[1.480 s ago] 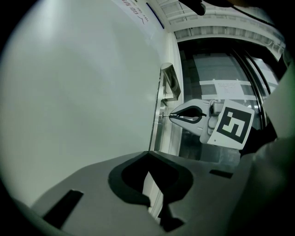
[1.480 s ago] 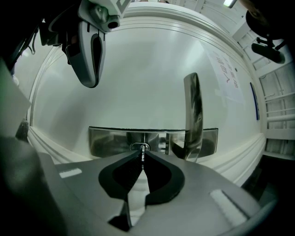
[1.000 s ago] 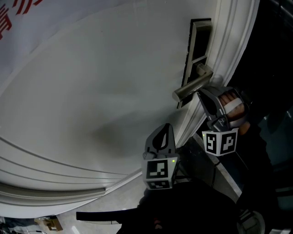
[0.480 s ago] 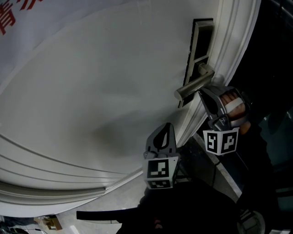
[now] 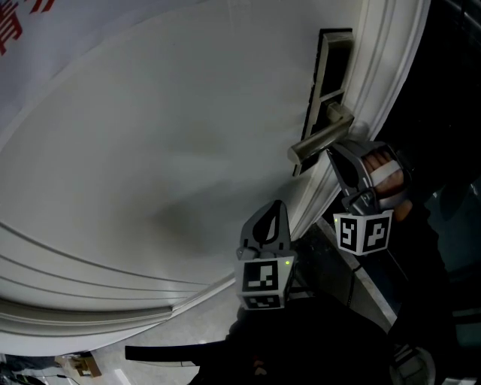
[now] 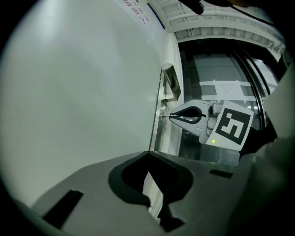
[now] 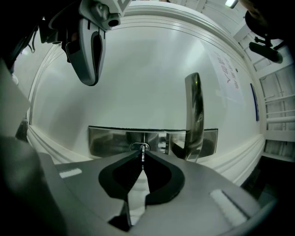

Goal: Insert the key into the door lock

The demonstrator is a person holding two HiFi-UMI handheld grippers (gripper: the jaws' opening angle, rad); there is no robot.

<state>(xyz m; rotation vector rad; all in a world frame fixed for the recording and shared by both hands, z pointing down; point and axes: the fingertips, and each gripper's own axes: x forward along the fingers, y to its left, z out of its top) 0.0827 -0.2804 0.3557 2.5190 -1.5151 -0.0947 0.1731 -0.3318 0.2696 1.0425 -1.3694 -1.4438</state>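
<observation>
Although red characters (image 5: 19, 15) cross the white door (image 5: 150, 150) far to the left of the lock plate (image 5: 328, 71), the frame edge cuts them off and they cannot be read. Below and left of the plate, the left gripper (image 5: 274, 209) hangs close to the door face. Its jaws are pressed together on nothing, and its marker cube (image 5: 263, 282) faces the head camera.

On the plate itself, the round keyhole (image 7: 139, 147) sits left of the lever handle (image 7: 194, 115) in the right gripper view (the handle stands out from the plate toward that camera). The key (image 7: 143, 154) is a thin metal blade. Its long axis runs straight out from the plate, square to the door and in line with the jaws that carry it. Its tip points into the keyhole and meets it, though how deep it sits cannot be told.

The right gripper (image 5: 331, 156) pinches the key's near end, jaws closed on it, just off the plate. A hand (image 5: 383, 177) is behind it, beside a second marker cube (image 5: 363, 231). Right of the handle, slanted red writing (image 7: 228, 69) on the door is too small to read.
</observation>
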